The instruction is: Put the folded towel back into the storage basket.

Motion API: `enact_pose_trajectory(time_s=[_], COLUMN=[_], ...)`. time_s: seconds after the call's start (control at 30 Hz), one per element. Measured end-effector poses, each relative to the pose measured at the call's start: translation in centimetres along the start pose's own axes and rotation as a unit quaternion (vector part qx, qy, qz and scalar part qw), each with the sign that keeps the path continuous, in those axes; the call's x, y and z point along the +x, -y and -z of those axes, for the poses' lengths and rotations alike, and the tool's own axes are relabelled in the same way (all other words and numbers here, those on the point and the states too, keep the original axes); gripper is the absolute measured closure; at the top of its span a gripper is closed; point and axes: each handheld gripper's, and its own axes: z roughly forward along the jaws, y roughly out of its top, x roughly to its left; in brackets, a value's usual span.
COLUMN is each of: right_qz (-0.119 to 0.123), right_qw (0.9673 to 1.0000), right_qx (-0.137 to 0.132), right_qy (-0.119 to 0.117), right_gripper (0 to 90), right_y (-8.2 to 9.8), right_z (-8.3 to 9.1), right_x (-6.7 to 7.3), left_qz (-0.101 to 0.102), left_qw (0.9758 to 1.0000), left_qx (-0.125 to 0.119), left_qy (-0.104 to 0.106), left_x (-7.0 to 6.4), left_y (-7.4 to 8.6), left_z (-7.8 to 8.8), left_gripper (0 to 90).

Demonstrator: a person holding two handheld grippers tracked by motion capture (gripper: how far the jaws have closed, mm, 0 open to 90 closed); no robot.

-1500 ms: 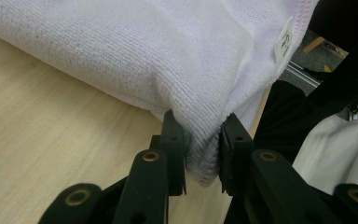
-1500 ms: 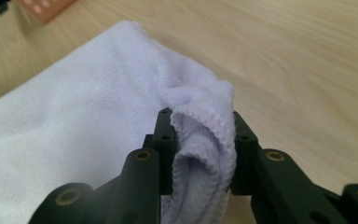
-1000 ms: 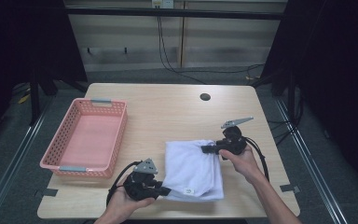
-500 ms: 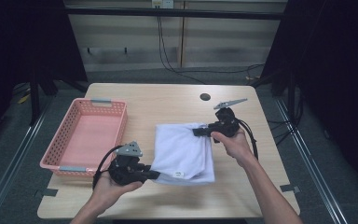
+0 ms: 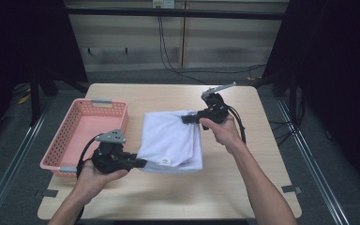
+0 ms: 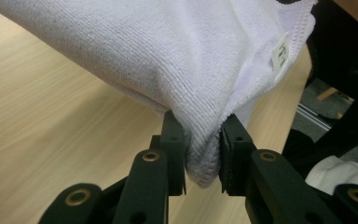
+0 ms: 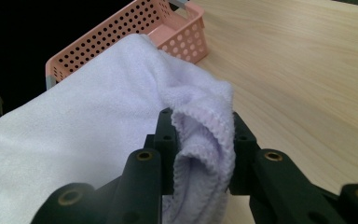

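White towel (image 5: pixel 168 140): one, with one sewn label (image 5: pixel 167 161); pink perforated basket (image 5: pixel 77 136): one; handheld grippers: two, left gripper (image 5: pixel 140 163) and right gripper (image 5: pixel 187 119); wooden table (image 5: pixel 178 192): one; dark round disc (image 5: pixel 206 96) on tabletop: one

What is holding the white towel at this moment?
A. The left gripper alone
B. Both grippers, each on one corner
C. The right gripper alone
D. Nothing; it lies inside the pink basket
B: the left gripper and the right gripper each pinch a bunched corner of the white towel.
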Motion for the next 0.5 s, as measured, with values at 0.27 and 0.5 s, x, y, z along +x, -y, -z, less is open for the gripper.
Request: enact_pose_trajectory(time_s=[0.27, 0.5], right_qz=[0.008, 0.022], right_qw=[0.9998, 0.9992], right_qx=[0.009, 0.022], right_qy=[-0.018, -0.024], right_gripper=[71.2, 71.3], right_y=[-2.8, -5.3], right_z=[-2.3, -4.4], right_x=[0.8, 1.7], left_qz=[0.013, 0.026], left_qw=[0.9998, 0.9993], left_qx=[-0.007, -0.008], left_qy=[-0.012, -0.025], left_x=[1.9, 3.3], left_y=[0.1, 0.4], left_z=[2.7, 4.7], left_gripper=[75.2, 75.2])
